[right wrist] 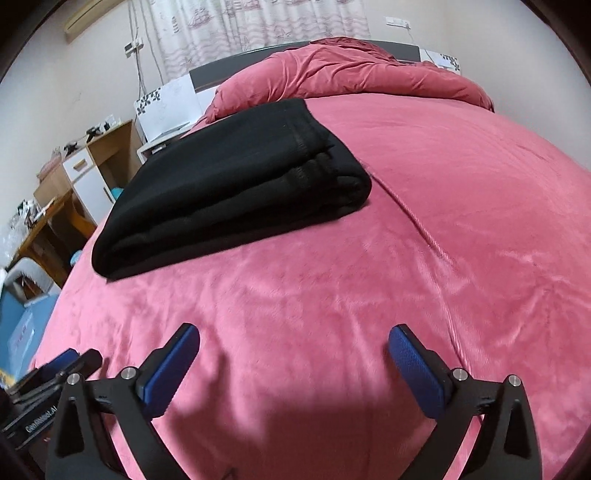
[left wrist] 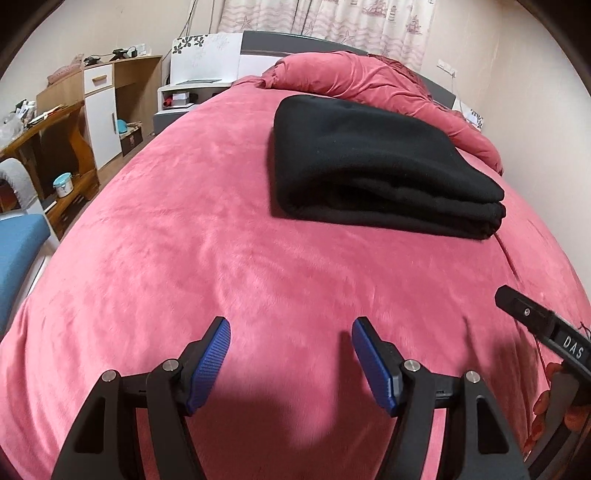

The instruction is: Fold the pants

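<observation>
My left tool [left wrist: 291, 334] hangs over the near part of the bed [left wrist: 184, 240], its blue-padded fingers [left wrist: 208, 363] spread wide with nothing between them but pink plush cover. My right tool [right wrist: 294, 341] sits in the same posture above the same cover, jaws wide apart and holding nothing. Both cast a soft dark shadow on the fabric just below the fingers.

The black pants [left wrist: 373, 162] lie folded into a thick, layered rectangle farther up the bed, well apart from both tools. From the left wrist view the stack sits ahead and to the right, its folded edge facing me; from the right wrist view the pants [right wrist: 236, 181] sit ahead and to the left, with stitched hems showing along the stacked end.

Behind the pants, a rumpled pink duvet [left wrist: 354, 77] is bunched against the grey headboard [right wrist: 207, 79]. A patterned curtain [left wrist: 332, 18] hangs on the wall beyond. Off the bed's left side stand a wooden desk [left wrist: 48, 122] cluttered with small items and a white-fronted cabinet [left wrist: 101, 110]. Part of my right tool's body [left wrist: 546, 328] edges into the left view at lower right.
</observation>
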Available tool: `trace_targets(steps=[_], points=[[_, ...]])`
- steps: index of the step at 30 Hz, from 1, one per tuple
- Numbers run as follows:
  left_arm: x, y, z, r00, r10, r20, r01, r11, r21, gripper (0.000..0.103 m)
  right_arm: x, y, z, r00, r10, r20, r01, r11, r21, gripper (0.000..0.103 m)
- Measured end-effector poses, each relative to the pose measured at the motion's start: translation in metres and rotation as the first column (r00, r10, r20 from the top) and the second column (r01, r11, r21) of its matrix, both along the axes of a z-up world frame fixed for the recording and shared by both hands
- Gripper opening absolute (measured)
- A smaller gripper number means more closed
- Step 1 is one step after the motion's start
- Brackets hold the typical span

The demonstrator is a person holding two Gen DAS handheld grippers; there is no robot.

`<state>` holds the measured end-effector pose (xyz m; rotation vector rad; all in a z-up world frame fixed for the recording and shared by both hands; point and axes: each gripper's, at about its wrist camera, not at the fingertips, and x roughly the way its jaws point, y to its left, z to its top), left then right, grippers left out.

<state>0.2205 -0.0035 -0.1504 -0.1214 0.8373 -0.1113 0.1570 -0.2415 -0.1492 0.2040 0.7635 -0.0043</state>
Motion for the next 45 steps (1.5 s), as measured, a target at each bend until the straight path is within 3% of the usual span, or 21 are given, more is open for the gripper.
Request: trace_targets(steps=[9, 22, 32, 38, 45], points=[[-0.027, 0.0, 0.021, 0.999, 0.009, 0.044, -0.009, 1.0, 0.01, 0.07, -0.04, 0.014, 0.013, 0.999, 0.012, 0.051, -0.011, 0.999, -0.032, 0.103], [-0.066, -0.015, 0.048, 0.989, -0.025, 0.144, 0.015, 0.997, 0.069, 0.07, -0.057, 0.024, 0.034, 0.993, 0.014, 0.12, -0.006, 0.998, -0.068, 0.103], [-0.086, -0.01, 0.054, 0.984, 0.021, 0.177, -0.029, 0.999, 0.046, 0.07, -0.082, 0.032, 0.046, 0.983, -0.003, 0.181, 0.022, 0.994, -0.103, 0.103], [-0.098, -0.014, 0.054, 0.978, 0.04, 0.202, -0.066, 0.99, 0.125, 0.07, -0.093, 0.035, 0.049, 0.978, 0.009, 0.208, 0.014, 0.994, -0.109, 0.103], [-0.103, -0.013, 0.055, 0.98, 0.031, 0.198, -0.055, 0.991, 0.119, 0.07, -0.098, 0.034, 0.048, 0.978, -0.003, 0.21, 0.027, 0.994, -0.11, 0.103]])
